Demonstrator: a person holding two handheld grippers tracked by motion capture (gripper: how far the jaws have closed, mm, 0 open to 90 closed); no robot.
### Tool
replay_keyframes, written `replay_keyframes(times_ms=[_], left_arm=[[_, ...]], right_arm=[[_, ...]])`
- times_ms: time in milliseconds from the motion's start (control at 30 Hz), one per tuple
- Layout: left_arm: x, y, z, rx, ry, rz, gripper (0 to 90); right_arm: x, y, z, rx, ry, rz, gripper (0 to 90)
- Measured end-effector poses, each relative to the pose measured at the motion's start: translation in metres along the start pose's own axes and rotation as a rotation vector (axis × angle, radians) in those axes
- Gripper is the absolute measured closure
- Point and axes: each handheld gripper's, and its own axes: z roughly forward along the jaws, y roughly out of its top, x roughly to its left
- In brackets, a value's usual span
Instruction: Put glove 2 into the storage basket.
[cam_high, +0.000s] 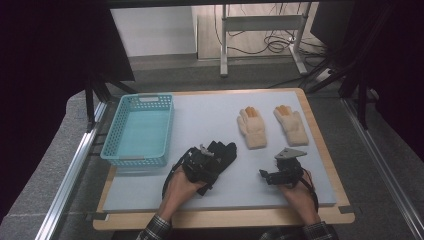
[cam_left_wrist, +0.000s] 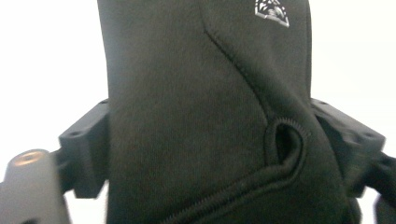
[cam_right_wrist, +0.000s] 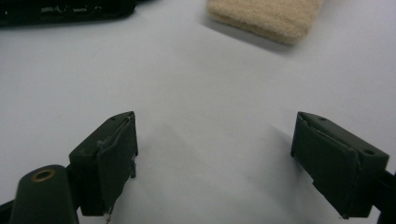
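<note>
Left gripper view puts a black glove (cam_left_wrist: 205, 116) between my left gripper's (cam_left_wrist: 210, 140) jaws, the fabric reaching both sides; I read them as pressing on it. From the high view, that left gripper (cam_high: 202, 162) sits over the black glove (cam_high: 222, 152) near the front middle of the tabletop (cam_high: 210, 120). My right gripper (cam_high: 272, 176) rests to the right, jaws wide apart over bare surface. I judge this the grasping step. Next comes a firm pinch, then a lift left toward the turquoise basket (cam_high: 140, 131), which stands empty. Two cream gloves (cam_high: 251, 128) (cam_high: 291, 125) lie side by side farther back on the right.
</note>
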Motion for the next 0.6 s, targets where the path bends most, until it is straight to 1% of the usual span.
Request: replay_keyframes(times_ms=[33,67,133,200,233,333,400,433,500,533,600], left_arm=[[0.002,-0.001,-0.003,-0.007,0.005,-0.008,25.3],[0.002,-0.001,-0.003,-0.007,0.005,-0.008,30.4],[0.007,-0.001,-0.006,-0.01,0.014,-0.009,39.6],[0.008,-0.001,-0.007,-0.011,0.021,-0.01,51.9],[0.012,0.0,-0.008,-0.01,0.02,-0.011,57.2],[0.016,0.001,-0.01,-0.017,0.001,-0.013,61.8],[0.018,0.003,-0.011,-0.017,-0.006,-0.014,63.3],[0.019,0.004,-0.012,-0.015,-0.001,-0.012,63.5],[0.021,0.008,-0.015,-0.009,0.022,-0.003,63.5],[0.022,0.01,-0.017,-0.01,0.026,0.002,63.4],[0.026,0.014,-0.023,-0.026,0.019,-0.01,63.3]], right_arm=[[0.0,0.0,0.0,0.0,0.0,0.0,14.3],[0.0,0.0,0.0,0.0,0.0,0.0,14.3],[0.0,0.0,0.0,0.0,-0.001,0.0,14.3],[0.0,0.0,0.0,0.0,-0.001,0.0,14.3],[0.0,0.0,0.0,0.0,-0.001,0.0,14.3],[0.0,0.0,0.0,0.0,0.0,0.0,14.3],[0.0,0.0,0.0,0.0,0.0,0.0,14.3],[0.0,0.0,0.0,0.0,0.0,0.0,14.3],[0.0,0.0,0.0,0.0,0.0,0.0,14.3],[0.0,0.0,0.0,0.0,0.0,0.0,14.3],[0.0,0.0,0.0,0.0,0.0,0.001,14.3]])
